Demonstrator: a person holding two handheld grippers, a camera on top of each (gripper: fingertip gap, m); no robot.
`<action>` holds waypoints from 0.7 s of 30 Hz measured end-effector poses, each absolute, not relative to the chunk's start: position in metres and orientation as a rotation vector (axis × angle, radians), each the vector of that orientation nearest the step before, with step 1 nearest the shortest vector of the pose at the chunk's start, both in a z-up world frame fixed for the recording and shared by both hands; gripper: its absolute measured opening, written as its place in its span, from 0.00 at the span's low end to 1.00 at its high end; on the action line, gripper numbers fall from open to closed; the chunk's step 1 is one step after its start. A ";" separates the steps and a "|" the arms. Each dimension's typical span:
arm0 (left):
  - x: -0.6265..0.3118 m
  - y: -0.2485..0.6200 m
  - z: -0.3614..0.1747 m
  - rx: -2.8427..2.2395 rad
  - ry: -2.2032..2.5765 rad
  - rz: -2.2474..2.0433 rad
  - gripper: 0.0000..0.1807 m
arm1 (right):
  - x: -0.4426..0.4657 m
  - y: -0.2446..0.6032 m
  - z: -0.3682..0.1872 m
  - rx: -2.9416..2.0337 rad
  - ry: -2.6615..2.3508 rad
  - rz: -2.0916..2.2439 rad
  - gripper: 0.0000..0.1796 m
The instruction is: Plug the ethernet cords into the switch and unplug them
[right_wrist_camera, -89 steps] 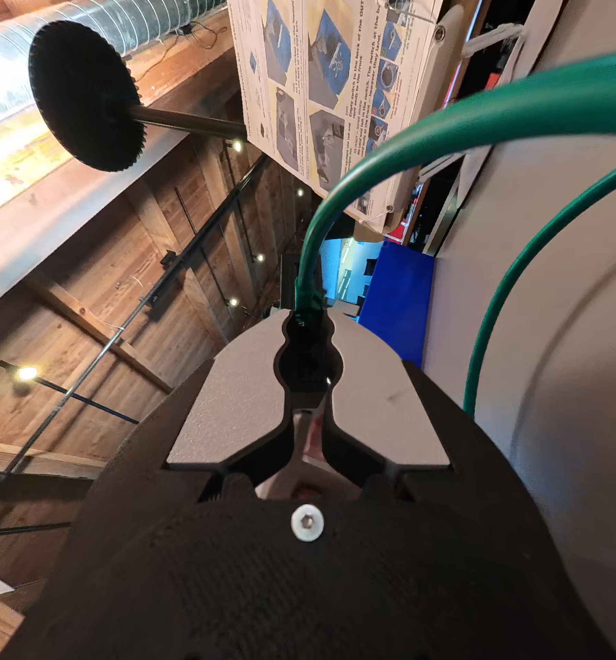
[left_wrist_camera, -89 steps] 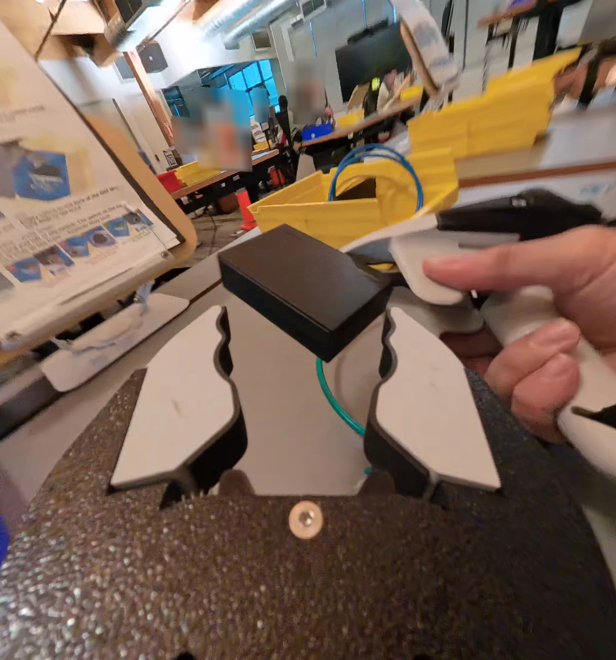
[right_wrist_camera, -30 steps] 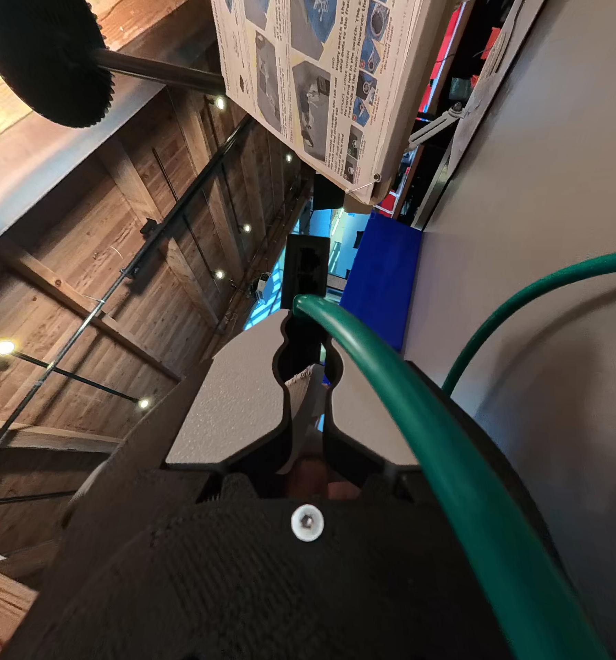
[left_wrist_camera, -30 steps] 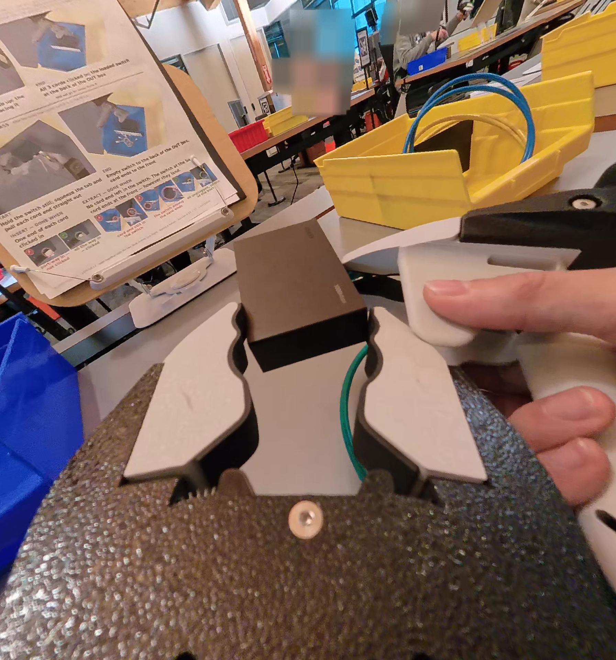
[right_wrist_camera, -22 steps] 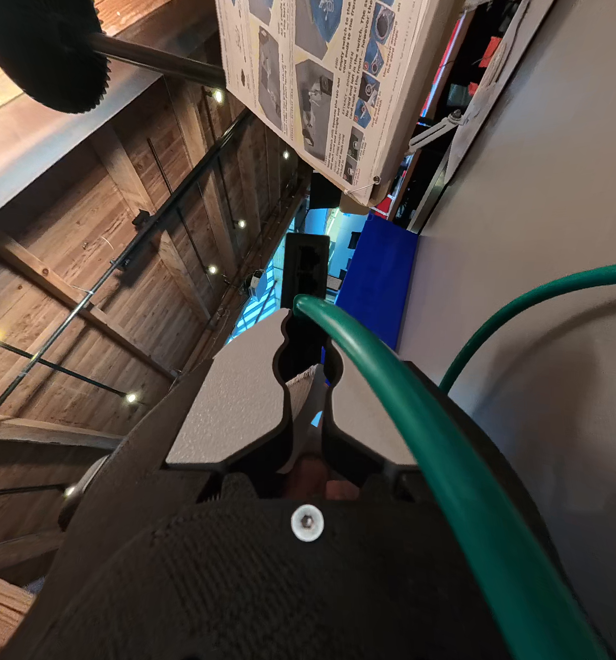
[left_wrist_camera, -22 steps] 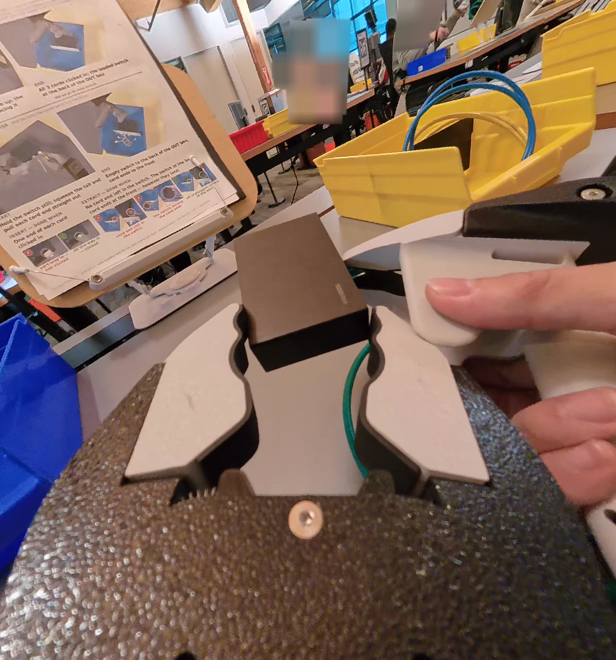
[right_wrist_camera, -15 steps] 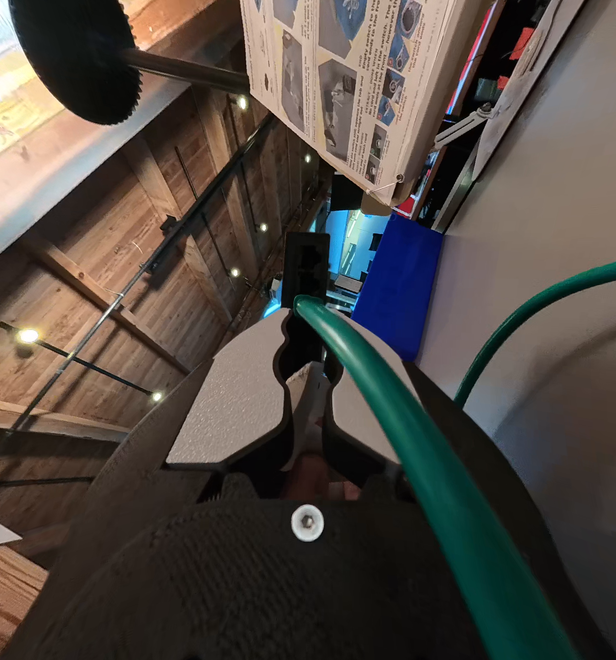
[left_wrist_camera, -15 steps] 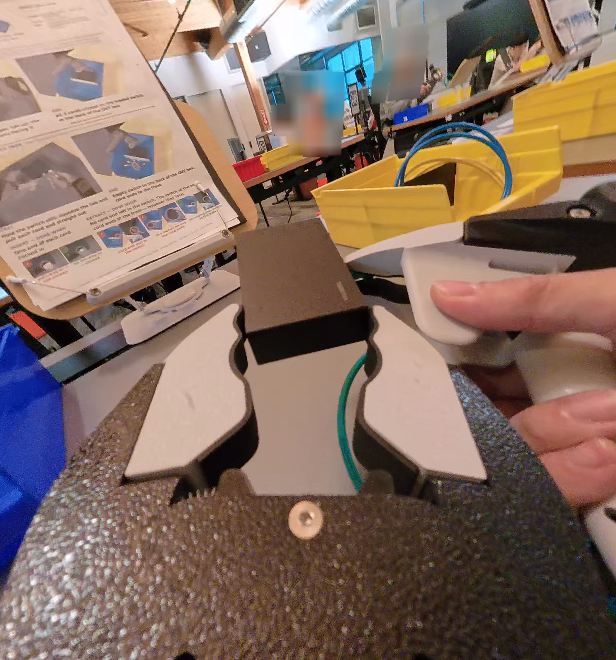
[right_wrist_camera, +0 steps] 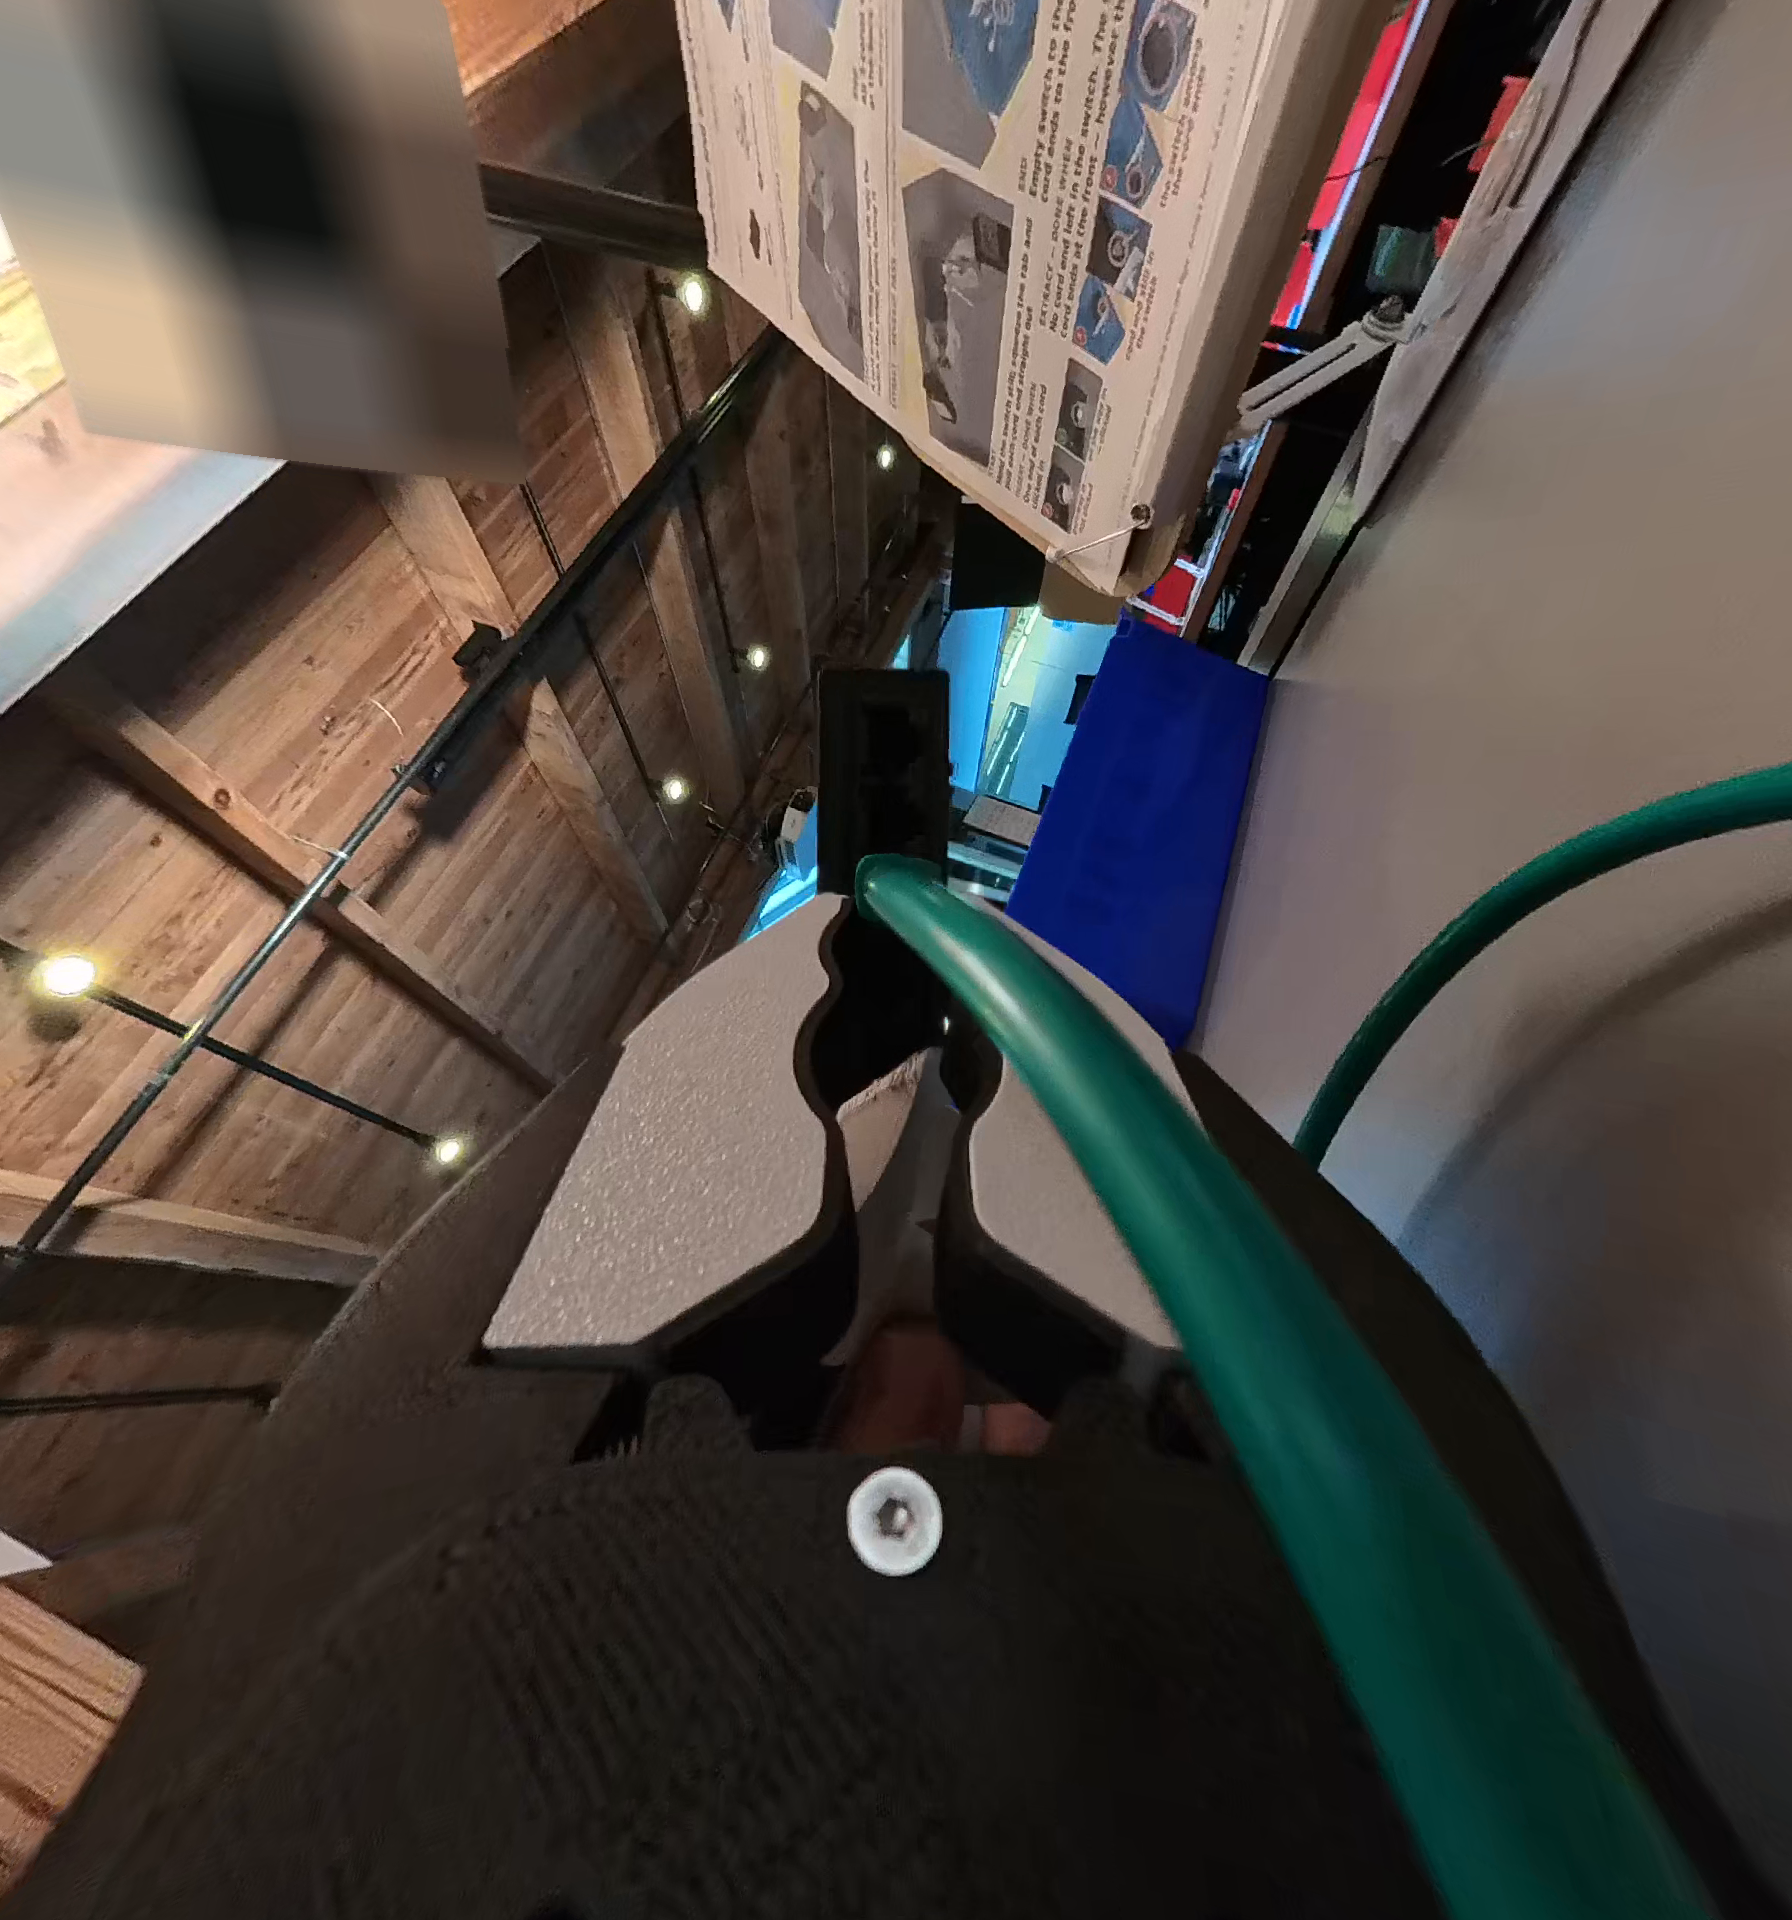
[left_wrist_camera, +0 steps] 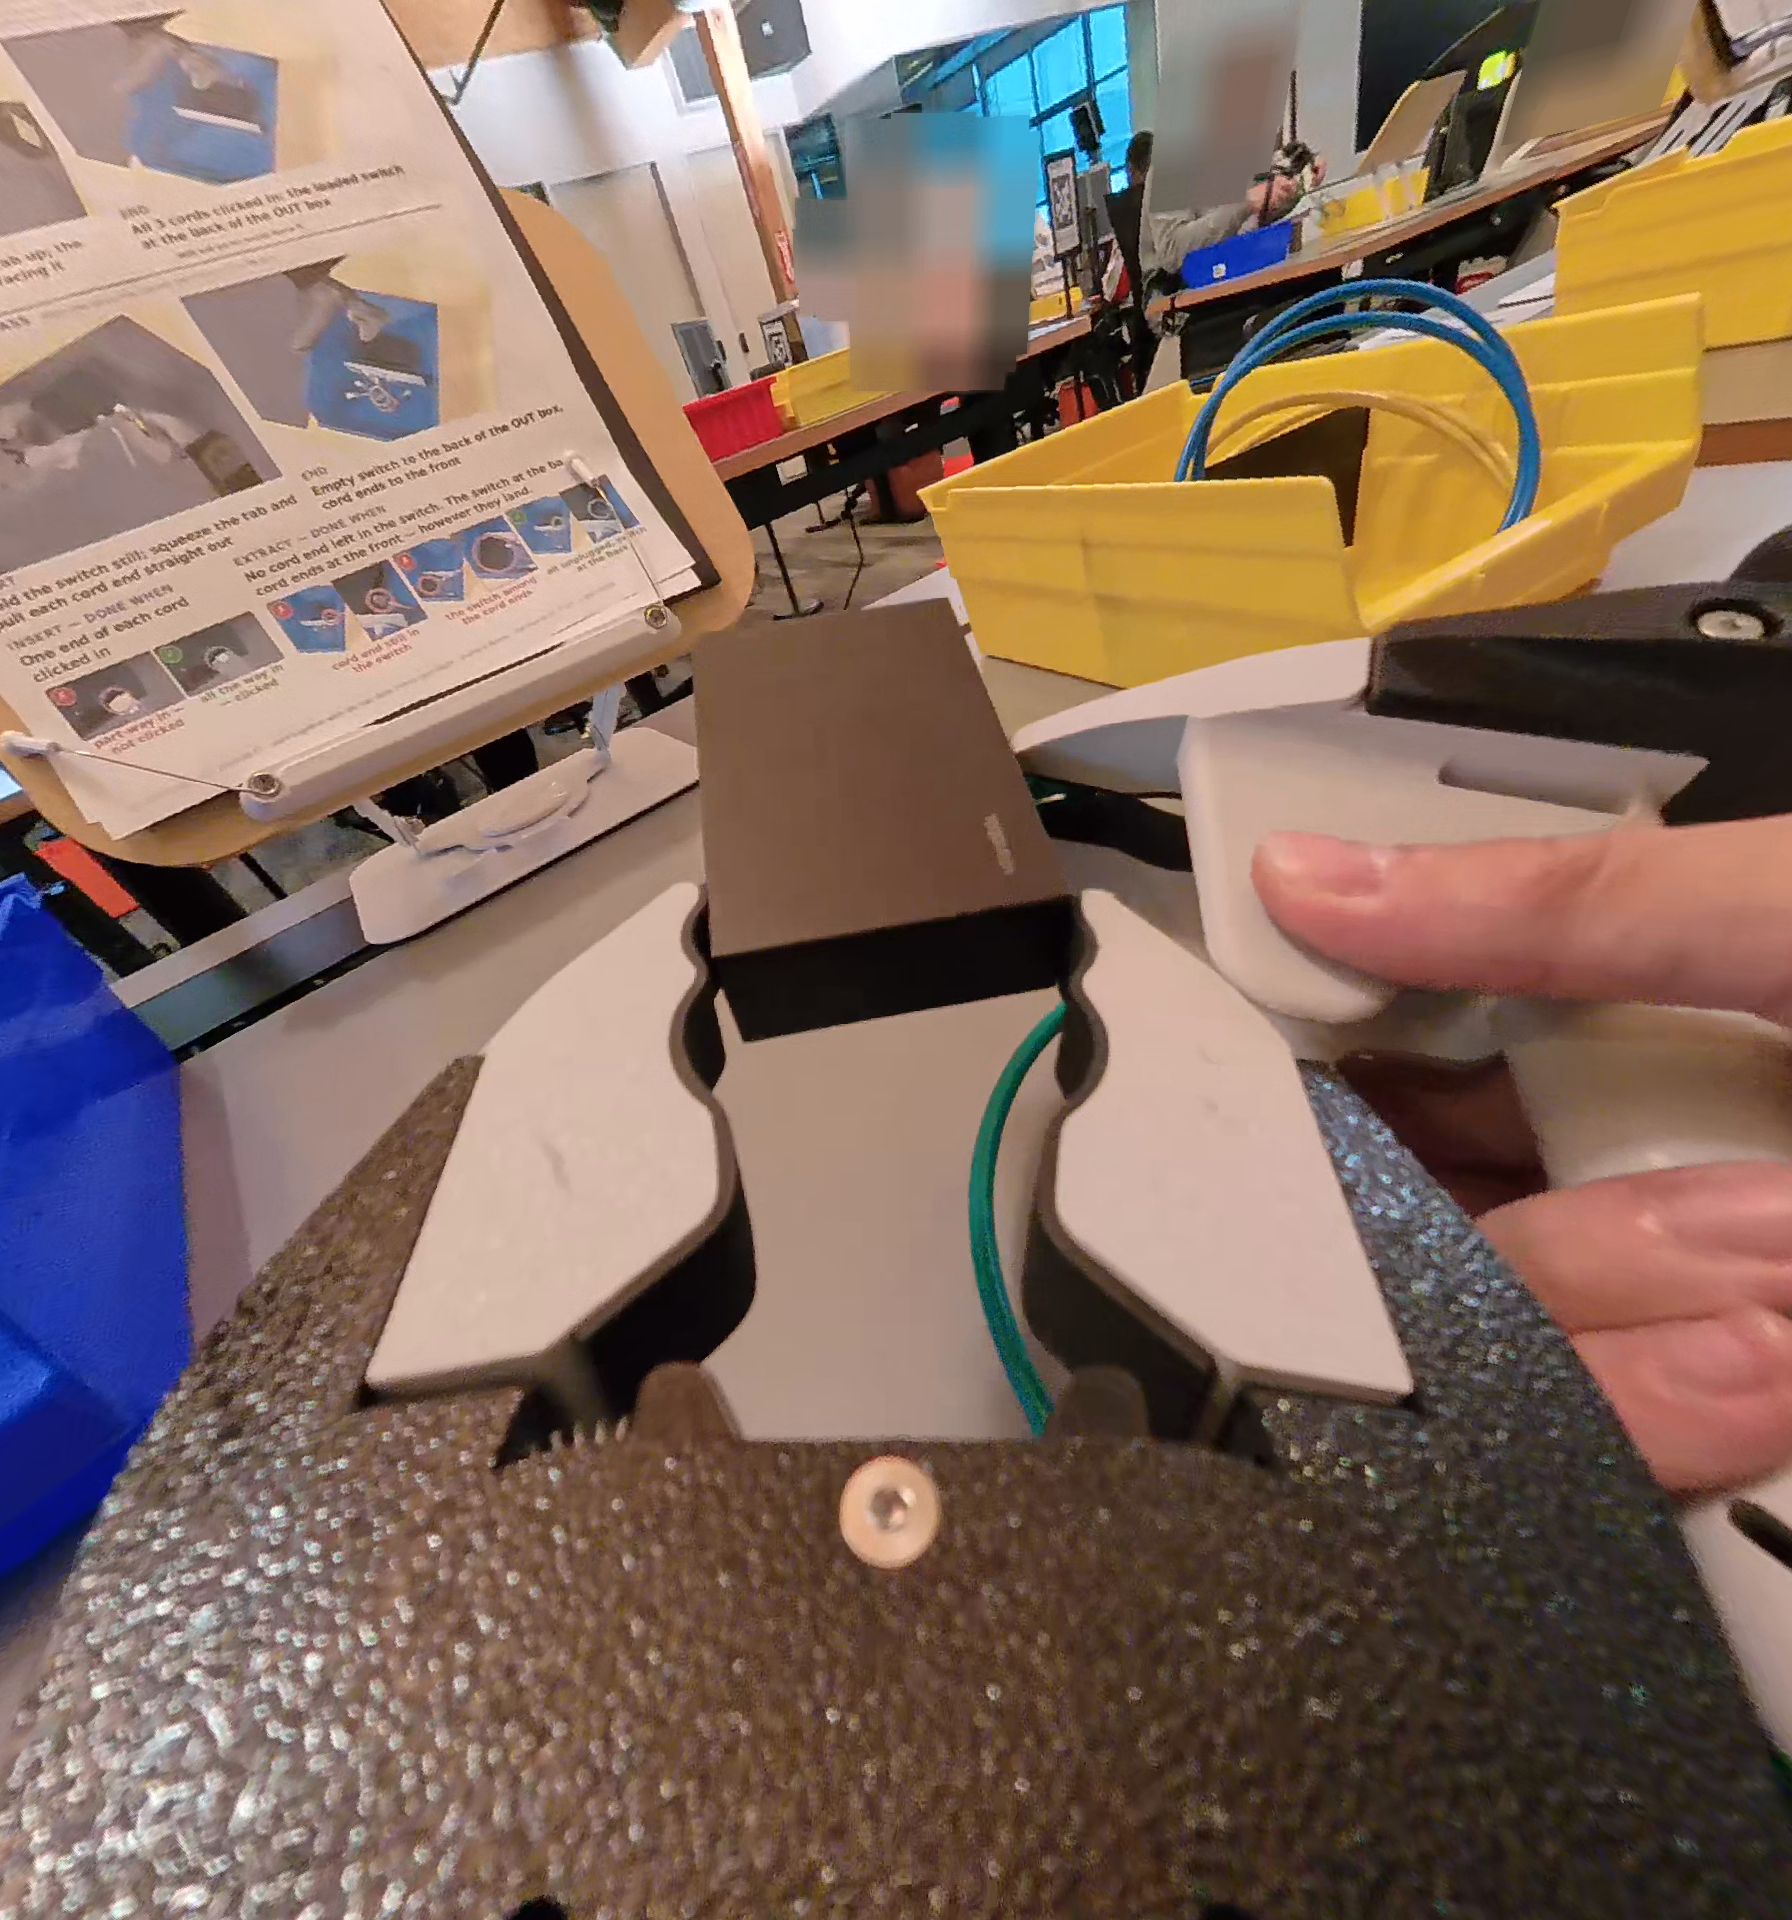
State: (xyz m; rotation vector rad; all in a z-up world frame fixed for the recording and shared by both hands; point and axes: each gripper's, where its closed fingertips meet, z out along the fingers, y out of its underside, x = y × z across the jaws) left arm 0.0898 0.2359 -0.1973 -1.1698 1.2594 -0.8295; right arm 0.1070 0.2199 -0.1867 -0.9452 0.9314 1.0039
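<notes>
My left gripper (left_wrist_camera: 887,935) is shut on the near end of the black switch (left_wrist_camera: 850,769) and holds it above the grey table (left_wrist_camera: 871,1247). My right gripper (right_wrist_camera: 887,997) is shut on the plug end of the green ethernet cord (right_wrist_camera: 1131,1195). The cord end meets the switch's port face (right_wrist_camera: 881,779), straight ahead of the fingers. The plug itself is hidden, so I cannot tell whether it is seated. The cord arcs back over the right finger and loops on the table (left_wrist_camera: 996,1195). In the left wrist view, a hand holds the right gripper (left_wrist_camera: 1068,748) against the switch's right side.
A yellow bin (left_wrist_camera: 1183,561) with a blue cable (left_wrist_camera: 1391,343) stands behind the switch. A blue bin (left_wrist_camera: 30,1195) is at the left. A clipboard with an instruction sheet (left_wrist_camera: 300,436) stands on a white base at the back left. People sit at far tables.
My left gripper closed on the switch and straightened it. My right gripper brought the cord end up to the port face, and the cord swung back over the gripper. Little moved in the last half second.
</notes>
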 end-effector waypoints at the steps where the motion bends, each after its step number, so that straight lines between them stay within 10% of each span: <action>1: 0.090 0.237 -0.198 -1.181 1.252 -0.821 0.34 | 0.107 0.221 -0.186 -0.948 0.924 1.007 0.07; 21: 0.085 0.244 -0.193 -1.131 1.213 -0.752 0.34 | 0.102 0.227 -0.185 -0.926 0.849 1.116 0.07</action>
